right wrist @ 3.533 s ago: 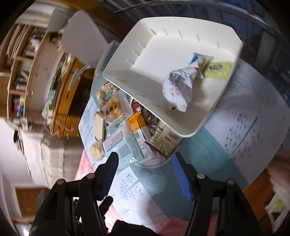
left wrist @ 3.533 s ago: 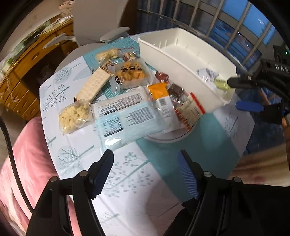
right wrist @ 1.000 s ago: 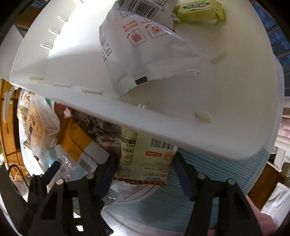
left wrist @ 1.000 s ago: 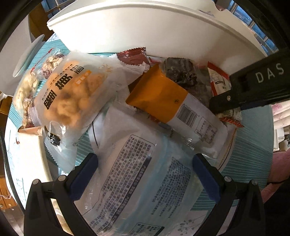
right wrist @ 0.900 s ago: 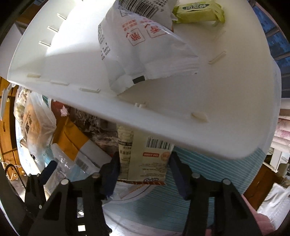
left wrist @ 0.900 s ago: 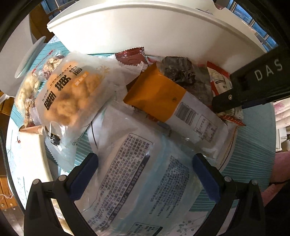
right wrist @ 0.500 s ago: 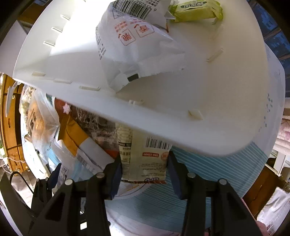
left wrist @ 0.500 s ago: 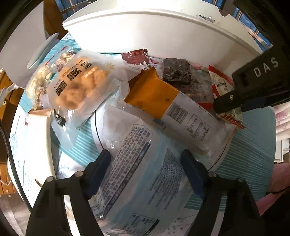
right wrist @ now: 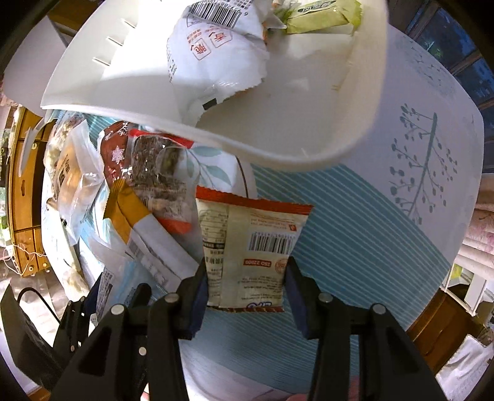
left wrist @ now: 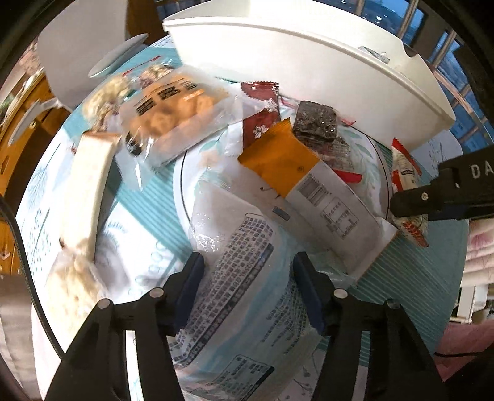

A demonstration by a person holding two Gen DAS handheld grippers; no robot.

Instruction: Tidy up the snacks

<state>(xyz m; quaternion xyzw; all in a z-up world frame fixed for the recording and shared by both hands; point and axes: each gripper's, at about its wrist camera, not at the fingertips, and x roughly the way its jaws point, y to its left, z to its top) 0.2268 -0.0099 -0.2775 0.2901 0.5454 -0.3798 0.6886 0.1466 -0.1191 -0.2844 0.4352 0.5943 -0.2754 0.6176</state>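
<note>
My right gripper point(right wrist: 245, 288) is shut on a cream snack packet with a red top edge point(right wrist: 247, 243) and holds it clear of the pile, in front of the white bin point(right wrist: 278, 145). The bin holds a white packet point(right wrist: 213, 52) and a green one point(right wrist: 321, 15). My left gripper point(left wrist: 248, 287) is closed onto the sides of the large blue-and-white packet point(left wrist: 234, 296) on the plate point(left wrist: 185, 197). The orange-and-white packet point(left wrist: 308, 182), a dark packet point(left wrist: 315, 121) and a puff snack bag point(left wrist: 173, 111) lie beyond. The right gripper shows at the right of the left wrist view point(left wrist: 410, 206).
A cracker sleeve point(left wrist: 86, 188) and clear snack bags point(left wrist: 74, 283) lie left on the tree-print tablecloth point(right wrist: 416, 172). A white chair point(left wrist: 92, 46) and wooden drawers point(right wrist: 24, 197) stand beyond the table. The bin's wall overhangs the pile.
My right gripper has closed on the cream packet and pulled it out from under the bin's edge. My left gripper has narrowed around the blue-and-white packet and drawn back.
</note>
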